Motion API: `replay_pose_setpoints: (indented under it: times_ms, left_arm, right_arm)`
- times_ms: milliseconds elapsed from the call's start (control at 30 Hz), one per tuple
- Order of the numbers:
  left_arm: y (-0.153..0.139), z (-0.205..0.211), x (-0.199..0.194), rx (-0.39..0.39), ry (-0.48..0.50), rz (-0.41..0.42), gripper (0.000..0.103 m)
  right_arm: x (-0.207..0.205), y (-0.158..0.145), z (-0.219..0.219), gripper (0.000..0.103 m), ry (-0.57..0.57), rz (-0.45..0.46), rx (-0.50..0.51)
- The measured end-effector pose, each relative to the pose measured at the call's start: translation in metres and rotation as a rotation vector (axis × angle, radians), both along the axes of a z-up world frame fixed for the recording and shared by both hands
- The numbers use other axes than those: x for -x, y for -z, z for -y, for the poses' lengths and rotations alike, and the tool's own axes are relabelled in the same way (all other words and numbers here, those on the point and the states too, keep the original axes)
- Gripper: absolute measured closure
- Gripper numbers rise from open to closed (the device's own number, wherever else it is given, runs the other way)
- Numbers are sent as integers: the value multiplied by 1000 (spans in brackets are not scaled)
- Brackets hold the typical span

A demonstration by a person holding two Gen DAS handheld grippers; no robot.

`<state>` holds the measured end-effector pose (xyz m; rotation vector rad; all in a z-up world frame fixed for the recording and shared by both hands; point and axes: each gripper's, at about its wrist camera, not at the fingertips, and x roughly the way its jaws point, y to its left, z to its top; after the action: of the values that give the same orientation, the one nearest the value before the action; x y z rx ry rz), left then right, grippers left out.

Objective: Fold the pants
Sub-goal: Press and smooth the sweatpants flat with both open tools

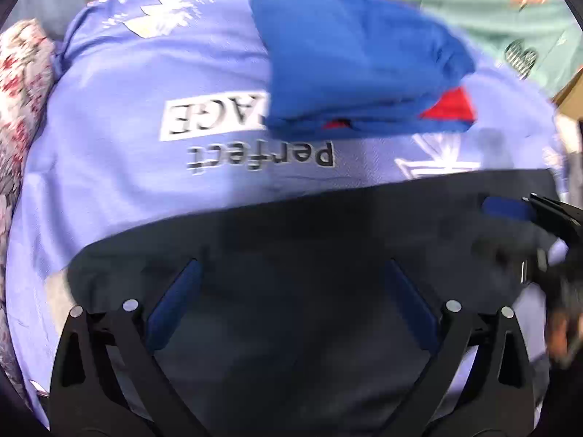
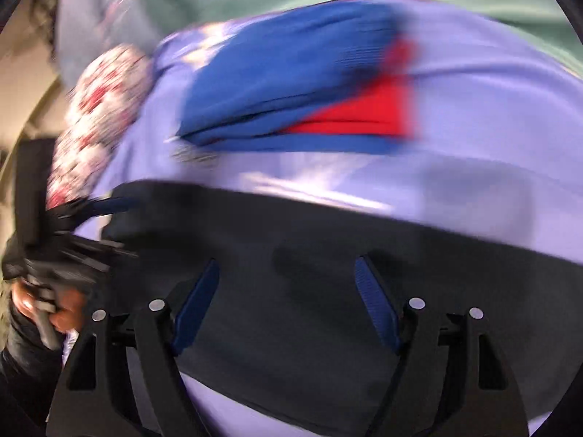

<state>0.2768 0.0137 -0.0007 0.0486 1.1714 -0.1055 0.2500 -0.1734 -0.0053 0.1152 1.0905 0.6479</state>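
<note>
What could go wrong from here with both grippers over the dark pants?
Both views are motion-blurred, so a grasp now could miss the dark pants edge. The open left gripper and right gripper might pinch the lilac sheet too. A wide sweep could disturb the folded blue garment nearby.

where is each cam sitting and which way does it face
Left wrist: sits on the left tongs, angled steeply down over the dark pants toward the folded blue and red garment; the open right tongs show at its right edge.
Right wrist: sits on the right tongs, angled down at the same pants; the left tongs and the hand holding them show at its left.
Shared: pants, blue garment, lilac printed sheet, floral cloth.
</note>
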Motion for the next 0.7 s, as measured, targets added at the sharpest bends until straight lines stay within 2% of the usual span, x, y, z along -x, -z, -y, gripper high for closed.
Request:
replay_pose_setpoints:
  times_ms: [67, 133, 167, 200, 233, 267, 333, 367, 400, 467, 500, 533, 567, 600, 633, 667, 700]
  left_arm:
    - [15, 4, -14, -52, -48, -31, 2]
    - [13, 1, -24, -61, -85, -8, 2]
    - [12, -1, -27, -66, -102, 2, 2]
    - [9, -6, -30, -77, -131, 18, 2]
    - [6, -10, -30, -75, -151, 22, 2]
    - [3, -17, -28, -47, -171, 20, 2]
    - [-4, -25, -18, 42, -172, 23, 2]
    - [-7, -27, -10, 69, -154, 31, 2]
    - [-7, -27, -5, 62, -141, 36, 2]
    - [3, -24, -1, -72, -114, 48, 2]
    - [13, -27, -3, -134, -119, 42, 2]
    - [13, -34, -4, -90, -131, 51, 2]
    - [12, -42, -6, -52, -161, 39, 2]
    - [10, -46, -6, -46, -179, 34, 2]
    - [5, -47, -5, -34, -192, 26, 2]
    - [0, -48, -1, -11, -187, 27, 2]
    - [-6, -52, 6, 22, -173, 39, 2]
  right_arm:
    - [-6, 10, -23, 28, -28, -26, 26]
    - [-21, 7, -28, 30, -19, 19, 32]
    - [-28, 3, -21, 30, 22, 34, 27]
    - [-32, 1, -15, 30, 95, 73, 85]
    - [-36, -4, -6, 29, 216, 145, 209]
    - [-38, -5, -1, 29, 257, 162, 230]
    - [-34, -5, 14, 29, 179, 74, 69]
    - [-25, -4, 14, 27, 105, 43, 57]
    - [-15, -1, 20, 24, 65, 46, 85]
    - [-4, 11, 31, 23, 27, 56, 186]
    - [-2, 13, 50, 24, 30, 82, 196]
    - [-4, 12, 67, 24, 79, 101, 239]
    - [-11, 13, 92, 23, 202, 135, 354]
    - [-18, 13, 114, 18, 310, 148, 437]
    - [-25, 12, 148, 17, 422, 121, 425]
    - [-27, 12, 183, 17, 499, 59, 318]
    - [-24, 11, 204, 16, 520, 18, 229]
